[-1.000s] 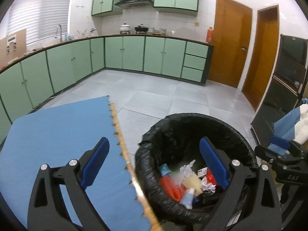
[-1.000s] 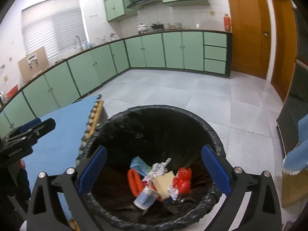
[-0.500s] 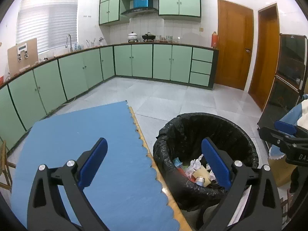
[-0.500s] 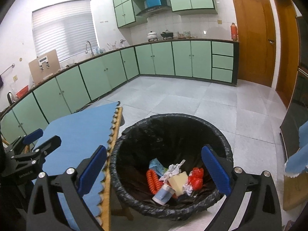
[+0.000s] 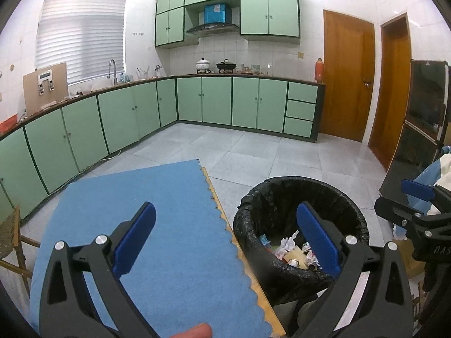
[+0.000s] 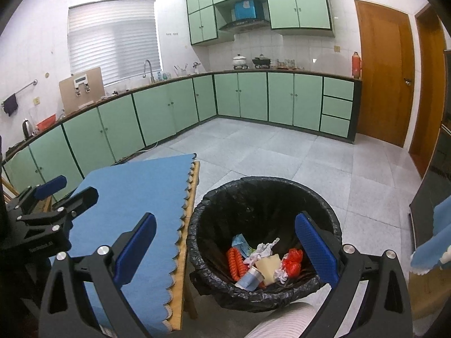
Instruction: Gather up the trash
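Both grippers spread, empty: left gripper (image 5: 225, 233) over blue mat (image 5: 157, 225), right gripper (image 6: 225, 242) above bin (image 6: 265, 191). Trash (image 6: 262, 262) sits inside (mat bare). Scan table edges before calling done.

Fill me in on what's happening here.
A person is collecting trash with two handheld grippers. The left gripper and right gripper both have open, empty jaws. The round bin with a black plastic liner beside the blue scalloped-edge mat holds crumpled paper, red wrappers and a small can.
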Available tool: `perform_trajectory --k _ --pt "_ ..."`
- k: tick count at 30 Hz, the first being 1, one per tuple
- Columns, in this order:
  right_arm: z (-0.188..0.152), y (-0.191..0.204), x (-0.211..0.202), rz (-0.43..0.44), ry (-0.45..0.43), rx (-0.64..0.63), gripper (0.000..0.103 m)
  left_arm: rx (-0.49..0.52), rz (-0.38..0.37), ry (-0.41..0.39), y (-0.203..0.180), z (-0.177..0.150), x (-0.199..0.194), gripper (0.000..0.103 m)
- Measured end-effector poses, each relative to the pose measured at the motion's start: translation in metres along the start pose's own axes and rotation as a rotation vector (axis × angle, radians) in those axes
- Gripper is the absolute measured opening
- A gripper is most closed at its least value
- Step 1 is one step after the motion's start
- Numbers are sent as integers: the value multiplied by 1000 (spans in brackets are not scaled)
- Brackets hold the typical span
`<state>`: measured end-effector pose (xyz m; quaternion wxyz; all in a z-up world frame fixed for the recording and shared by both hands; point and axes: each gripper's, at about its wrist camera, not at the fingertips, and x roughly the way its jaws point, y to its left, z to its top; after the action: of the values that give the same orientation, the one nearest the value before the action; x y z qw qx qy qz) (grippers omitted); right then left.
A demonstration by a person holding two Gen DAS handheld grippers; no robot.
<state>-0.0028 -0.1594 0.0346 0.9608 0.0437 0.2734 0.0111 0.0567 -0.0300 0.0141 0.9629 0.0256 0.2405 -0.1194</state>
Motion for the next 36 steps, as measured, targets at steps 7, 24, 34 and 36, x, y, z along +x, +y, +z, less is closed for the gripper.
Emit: perform_trajectory --k 7,24,34,36 --pt "2 5 -6 3 -12 -8 97 -11 5 -9 5 0 -10 97" --pt "2 17 -8 27 -23 -22 97 -24 5 -34 13 -2 -24 97" --pt "1 17 -8 27 -25 -22 97 -22 7 -32 15 -3 -26 97" --pt "0 17 -7 28 -25 -24 97 -23 6 -33 14 -3 -26 97"
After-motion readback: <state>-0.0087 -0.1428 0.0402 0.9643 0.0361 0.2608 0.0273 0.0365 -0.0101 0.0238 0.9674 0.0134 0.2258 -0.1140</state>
